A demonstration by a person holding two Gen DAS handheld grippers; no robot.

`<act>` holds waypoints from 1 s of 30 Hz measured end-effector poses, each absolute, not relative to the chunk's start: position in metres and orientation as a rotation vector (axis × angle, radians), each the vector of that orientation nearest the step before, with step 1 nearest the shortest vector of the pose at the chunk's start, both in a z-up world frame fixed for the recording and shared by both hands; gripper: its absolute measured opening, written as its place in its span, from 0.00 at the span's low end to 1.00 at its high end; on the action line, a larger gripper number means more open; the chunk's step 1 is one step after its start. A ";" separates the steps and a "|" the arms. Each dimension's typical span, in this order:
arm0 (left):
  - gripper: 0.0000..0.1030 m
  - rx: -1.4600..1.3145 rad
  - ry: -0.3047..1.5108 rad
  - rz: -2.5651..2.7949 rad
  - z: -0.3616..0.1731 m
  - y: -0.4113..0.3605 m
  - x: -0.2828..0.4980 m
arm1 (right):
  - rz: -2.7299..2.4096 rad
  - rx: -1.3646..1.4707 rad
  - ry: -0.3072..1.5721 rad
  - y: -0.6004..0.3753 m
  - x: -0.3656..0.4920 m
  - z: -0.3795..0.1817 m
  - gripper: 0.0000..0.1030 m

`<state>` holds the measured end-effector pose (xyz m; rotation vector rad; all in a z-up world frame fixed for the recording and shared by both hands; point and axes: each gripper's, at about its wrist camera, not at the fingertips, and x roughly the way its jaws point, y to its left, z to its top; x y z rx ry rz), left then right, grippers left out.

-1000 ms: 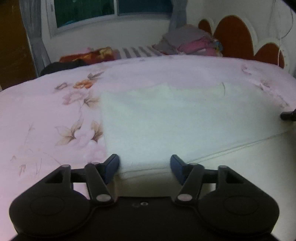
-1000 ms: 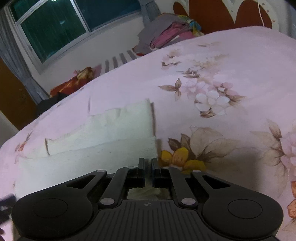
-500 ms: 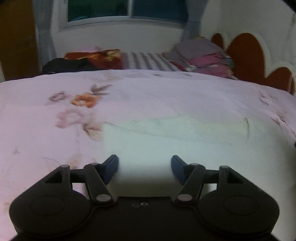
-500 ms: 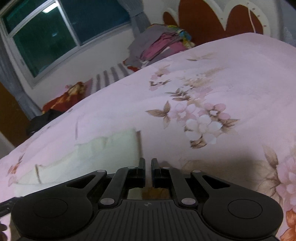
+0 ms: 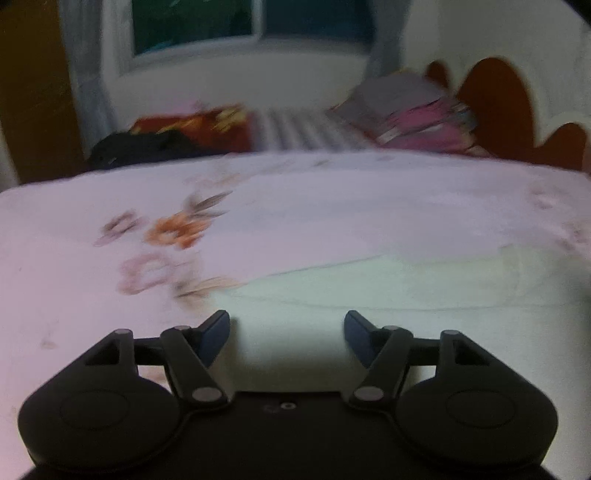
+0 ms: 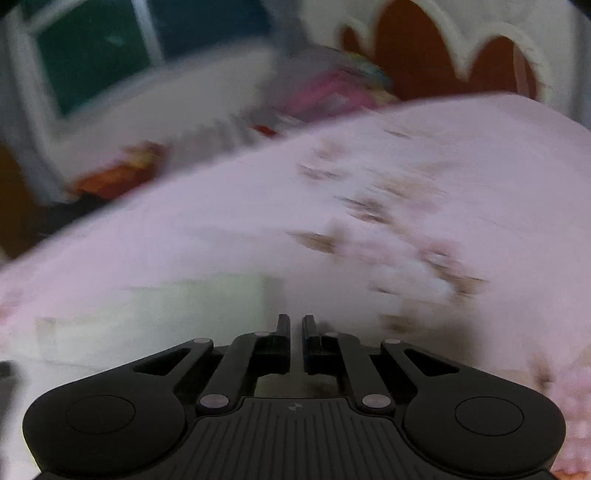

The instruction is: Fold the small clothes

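Observation:
A small white garment (image 5: 388,291) lies flat on the pink floral bedsheet (image 5: 92,280). My left gripper (image 5: 287,334) is open, its blue-padded fingers spread over the garment's near left part, holding nothing. In the right wrist view the garment (image 6: 166,314) lies left of my right gripper (image 6: 294,328). The right gripper's jaws stand nearly together with a thin gap, and nothing shows between them. Both views are blurred by motion.
A pile of folded clothes (image 5: 406,110) sits at the far side by the brown scalloped headboard (image 5: 495,107). A red patterned cloth (image 5: 199,125) and a dark item (image 5: 144,147) lie beyond the bed's far edge under the window (image 5: 195,26).
Both grippers have drawn back and tilted up, so the garment sits lower and farther left or right in each view. The left stays open, the right stays shut.

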<state>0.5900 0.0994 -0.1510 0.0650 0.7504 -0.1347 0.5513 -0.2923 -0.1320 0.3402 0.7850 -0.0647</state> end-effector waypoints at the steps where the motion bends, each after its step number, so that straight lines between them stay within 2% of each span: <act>1: 0.68 0.081 0.733 -0.162 -0.150 0.087 0.584 | 0.000 0.333 0.779 -0.277 0.547 -0.128 0.06; 5: 0.71 0.092 0.734 -0.310 -0.156 0.040 0.565 | 0.223 0.271 0.817 -0.212 0.543 -0.130 0.06; 9: 0.73 0.123 0.735 -0.255 -0.167 0.053 0.558 | 0.324 0.128 0.850 -0.175 0.535 -0.138 0.06; 14: 0.76 0.119 0.769 -0.196 -0.169 0.105 0.554 | -0.008 0.181 0.830 -0.250 0.530 -0.147 0.06; 16: 0.72 0.133 0.772 -0.165 -0.162 0.105 0.549 | -0.090 0.232 0.836 -0.279 0.525 -0.149 0.06; 18: 0.68 0.084 0.735 -0.159 -0.153 0.106 0.537 | -0.113 0.237 0.805 -0.289 0.514 -0.140 0.06; 22: 0.68 0.046 0.685 -0.179 -0.148 0.107 0.509 | 0.001 0.290 0.799 -0.285 0.487 -0.126 0.06; 24: 0.69 0.055 0.731 -0.176 -0.158 0.110 0.508 | 0.041 0.271 0.808 -0.273 0.478 -0.128 0.07; 25: 0.71 0.066 0.765 -0.171 -0.165 0.112 0.508 | 0.035 0.271 0.815 -0.267 0.480 -0.129 0.20; 26: 0.73 0.051 0.758 -0.173 -0.166 0.118 0.505 | 0.013 0.280 0.821 -0.267 0.477 -0.131 0.60; 27: 0.75 0.016 0.771 -0.167 -0.167 0.126 0.507 | -0.005 0.296 0.815 -0.268 0.475 -0.133 0.70; 28: 0.75 -0.022 0.779 -0.171 -0.167 0.132 0.507 | -0.005 0.306 0.794 -0.268 0.474 -0.133 0.69; 29: 0.75 -0.032 0.778 -0.165 -0.165 0.136 0.506 | 0.003 0.309 0.792 -0.268 0.474 -0.133 0.56; 30: 0.75 -0.021 0.778 -0.160 -0.165 0.138 0.506 | 0.015 0.322 0.787 -0.269 0.474 -0.133 0.47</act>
